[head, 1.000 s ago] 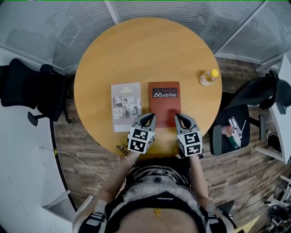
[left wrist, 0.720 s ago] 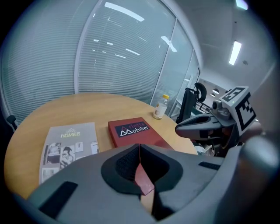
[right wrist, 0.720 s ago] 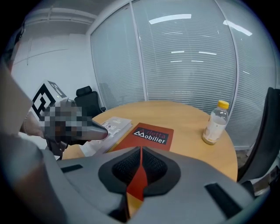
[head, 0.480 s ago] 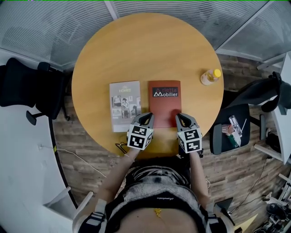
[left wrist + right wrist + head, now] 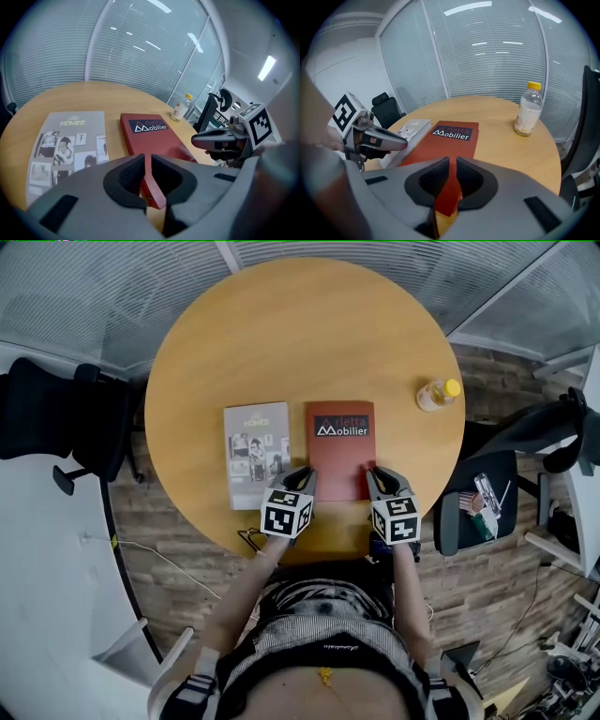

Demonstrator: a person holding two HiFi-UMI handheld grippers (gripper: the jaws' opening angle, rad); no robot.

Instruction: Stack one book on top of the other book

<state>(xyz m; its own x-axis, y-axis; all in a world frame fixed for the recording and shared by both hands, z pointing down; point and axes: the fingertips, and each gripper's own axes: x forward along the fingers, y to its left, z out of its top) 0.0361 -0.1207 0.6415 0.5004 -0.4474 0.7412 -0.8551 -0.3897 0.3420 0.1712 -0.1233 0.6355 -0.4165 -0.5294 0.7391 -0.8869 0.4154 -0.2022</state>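
At 2 near corners of the red book [image 5: 339, 451], left gripper [image 5: 306, 472] and right gripper [image 5: 375, 472] have fingers closed.

A round light-wood table [image 5: 281, 324] stands on brown wood-plank floor [image 5: 178, 540], flanked by black office chairs at left [image 5: 56, 418] and right [image 5: 553, 427]; glass walls with white slatted blinds [image 5: 140, 51] reflect ceiling strip lights [image 5: 266, 68]

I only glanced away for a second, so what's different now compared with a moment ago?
Both tools sank toward the table. The left tool and right tool now sit at the near corners of the red book, jaws shut, apparently gripping nothing. The red book, grey book and bottle haven't moved.
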